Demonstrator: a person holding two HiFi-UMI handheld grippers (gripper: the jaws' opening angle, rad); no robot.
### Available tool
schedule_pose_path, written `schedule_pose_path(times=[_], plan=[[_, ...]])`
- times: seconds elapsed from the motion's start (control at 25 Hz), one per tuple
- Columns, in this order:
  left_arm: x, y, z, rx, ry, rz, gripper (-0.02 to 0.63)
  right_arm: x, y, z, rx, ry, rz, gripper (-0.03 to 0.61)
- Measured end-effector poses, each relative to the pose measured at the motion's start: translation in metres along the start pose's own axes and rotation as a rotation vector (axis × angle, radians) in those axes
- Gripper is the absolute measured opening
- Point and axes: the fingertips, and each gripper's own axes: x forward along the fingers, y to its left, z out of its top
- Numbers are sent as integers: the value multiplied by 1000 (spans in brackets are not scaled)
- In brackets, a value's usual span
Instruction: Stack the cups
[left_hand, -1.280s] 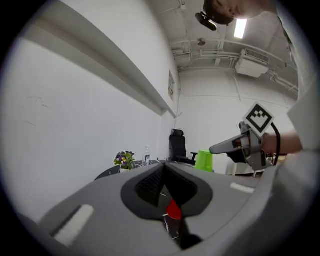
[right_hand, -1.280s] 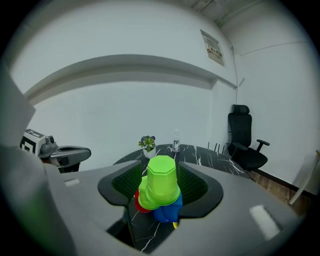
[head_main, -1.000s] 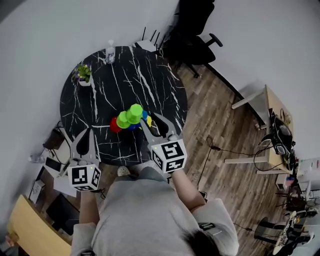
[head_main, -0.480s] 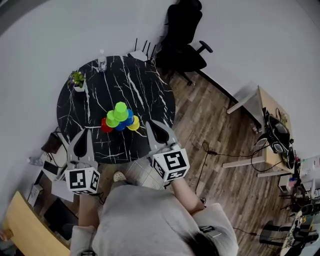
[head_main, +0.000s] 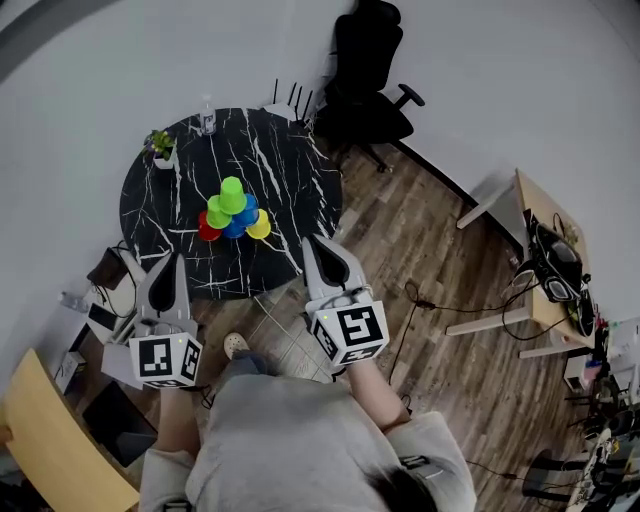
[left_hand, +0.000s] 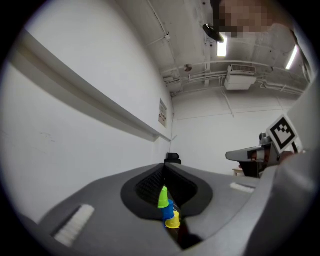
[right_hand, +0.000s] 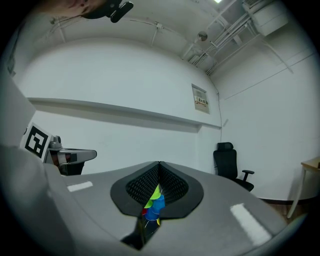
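Note:
A pyramid of upturned cups (head_main: 232, 210) stands near the middle of the round black marble table (head_main: 290, 170): green on top, then green and blue, with red and yellow at the base. My left gripper (head_main: 167, 260) is shut and empty, back off the table's near edge. My right gripper (head_main: 314, 242) is also shut and empty, off the table's near right edge. Through the slit of the left gripper (left_hand: 165, 165) I see the green, blue and yellow cups (left_hand: 167, 209) far ahead. The right gripper (right_hand: 159, 164) likewise frames the cups (right_hand: 154, 201) at a distance.
A small potted plant (head_main: 162, 148) and a clear bottle (head_main: 208, 118) stand at the table's far edge. A black office chair (head_main: 370, 80) is behind the table. A wooden desk (head_main: 545, 250) with gear stands at the right, with cables (head_main: 430, 300) on the wooden floor.
The right gripper's jaws went from open to shut. Both grippers drew back from the cups and the table toward the person. The cup pyramid stays put.

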Motion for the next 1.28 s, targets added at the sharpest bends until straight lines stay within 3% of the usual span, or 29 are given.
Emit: schedule_pose_path(times=[0.56,1.28], plan=[[-52,-38,19,2,-35,13,58,-62,6,10,-8,-52,-1,3],[-56,-40,19,17,-32,10,58,-66,9,10,-18,-61,-25,3]])
